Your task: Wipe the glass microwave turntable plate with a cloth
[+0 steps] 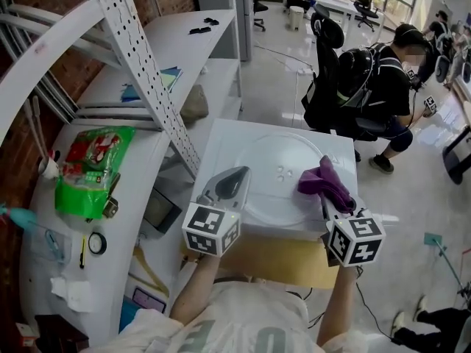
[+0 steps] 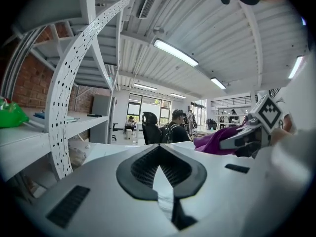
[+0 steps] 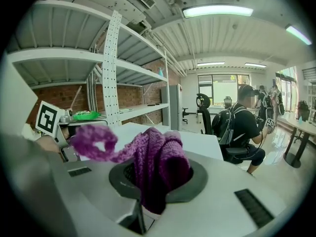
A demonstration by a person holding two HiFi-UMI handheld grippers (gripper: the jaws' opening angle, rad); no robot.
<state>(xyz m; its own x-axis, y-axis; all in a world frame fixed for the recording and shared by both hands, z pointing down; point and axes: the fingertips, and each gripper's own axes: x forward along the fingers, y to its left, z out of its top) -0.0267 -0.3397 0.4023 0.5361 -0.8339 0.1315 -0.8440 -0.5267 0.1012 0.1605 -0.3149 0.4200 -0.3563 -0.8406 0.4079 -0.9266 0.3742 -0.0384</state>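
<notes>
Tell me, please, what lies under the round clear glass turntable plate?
The round clear glass turntable plate lies on a white flat top, visible through the glass. The purple knitted cloth in the right gripper covers its right rim, hiding what is beneath there.

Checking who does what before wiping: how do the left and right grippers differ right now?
The right gripper is clamped on the purple cloth; the left gripper carries no cloth. Across the glass plate, the right sits at its right side, the left at its left rim; whether it pinches the rim is unclear. Both point forward.
</notes>
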